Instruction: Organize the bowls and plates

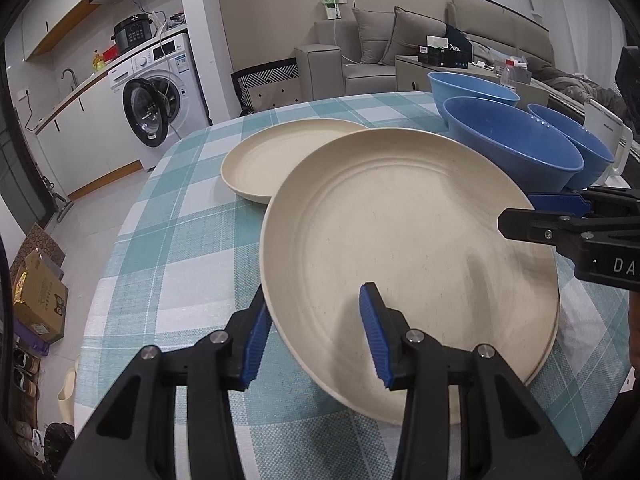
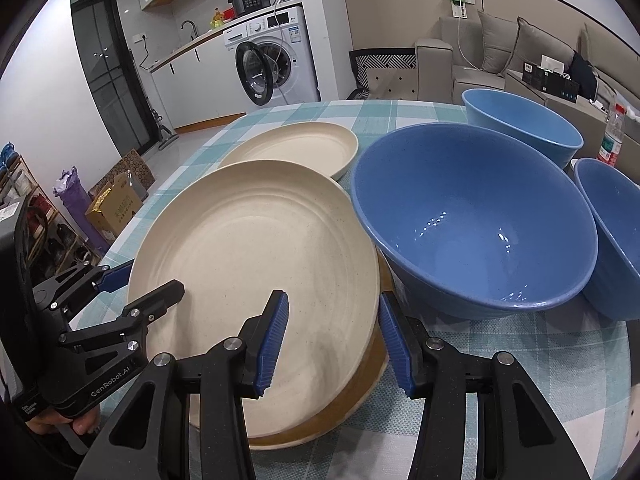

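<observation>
A large cream plate (image 1: pixel 400 248) (image 2: pixel 256 264) lies tilted on top of another cream plate (image 2: pixel 360 392) on the checked tablecloth. My left gripper (image 1: pixel 316 336) is open, its jaws either side of the top plate's left rim. My right gripper (image 2: pixel 334 340) is open, its jaws astride the plate's right rim; it also shows in the left wrist view (image 1: pixel 560 216). A third cream plate (image 1: pixel 272 156) (image 2: pixel 296 148) sits further back. Three blue bowls stand to the right: a near one (image 2: pixel 472 220) (image 1: pixel 516 148), a far one (image 2: pixel 520 124) (image 1: pixel 472 88), and a right one (image 2: pixel 616 232) (image 1: pixel 576 140).
The round table (image 1: pixel 168 240) drops off at the left to a tiled floor with boxes (image 1: pixel 40 292). A plastic bottle (image 2: pixel 612 136) stands behind the bowls. A washing machine (image 2: pixel 276 64) and sofa (image 1: pixel 400 40) are in the background.
</observation>
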The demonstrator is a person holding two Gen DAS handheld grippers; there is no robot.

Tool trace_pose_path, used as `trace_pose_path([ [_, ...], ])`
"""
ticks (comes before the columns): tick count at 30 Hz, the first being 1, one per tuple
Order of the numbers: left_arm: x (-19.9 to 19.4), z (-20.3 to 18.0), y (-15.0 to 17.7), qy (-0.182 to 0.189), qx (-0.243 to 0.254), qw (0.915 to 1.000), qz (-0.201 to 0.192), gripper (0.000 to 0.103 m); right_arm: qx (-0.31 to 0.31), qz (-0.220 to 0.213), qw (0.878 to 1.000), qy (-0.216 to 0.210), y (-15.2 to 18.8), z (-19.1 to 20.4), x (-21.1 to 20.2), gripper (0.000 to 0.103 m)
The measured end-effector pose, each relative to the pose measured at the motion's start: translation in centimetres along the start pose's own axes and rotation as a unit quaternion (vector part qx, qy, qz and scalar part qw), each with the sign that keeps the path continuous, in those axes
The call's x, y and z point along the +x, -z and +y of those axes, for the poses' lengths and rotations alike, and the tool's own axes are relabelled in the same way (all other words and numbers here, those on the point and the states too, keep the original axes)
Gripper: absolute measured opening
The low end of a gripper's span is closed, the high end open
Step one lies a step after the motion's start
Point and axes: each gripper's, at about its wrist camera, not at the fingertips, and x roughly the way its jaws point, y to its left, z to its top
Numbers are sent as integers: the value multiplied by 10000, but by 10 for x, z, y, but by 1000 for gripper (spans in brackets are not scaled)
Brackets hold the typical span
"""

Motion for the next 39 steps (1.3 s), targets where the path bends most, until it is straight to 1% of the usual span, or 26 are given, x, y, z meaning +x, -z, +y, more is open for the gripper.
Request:
trace_pose_path([
  [12, 3, -3, 2, 64, 36, 10000, 52, 44, -94, 91, 9998, 137, 2, 2, 4, 48],
  [29, 8, -6, 5, 20, 111, 9998, 143, 46, -346, 202, 9983, 413, 8, 8, 7, 50],
  [36, 12, -8, 7, 14, 145, 9997, 214, 47, -371, 250, 9980, 451, 8, 7, 8, 51],
  [39, 13, -10, 7, -37, 210, 9995, 212, 47, -402, 272, 9975, 504, 10, 8, 9, 51],
])
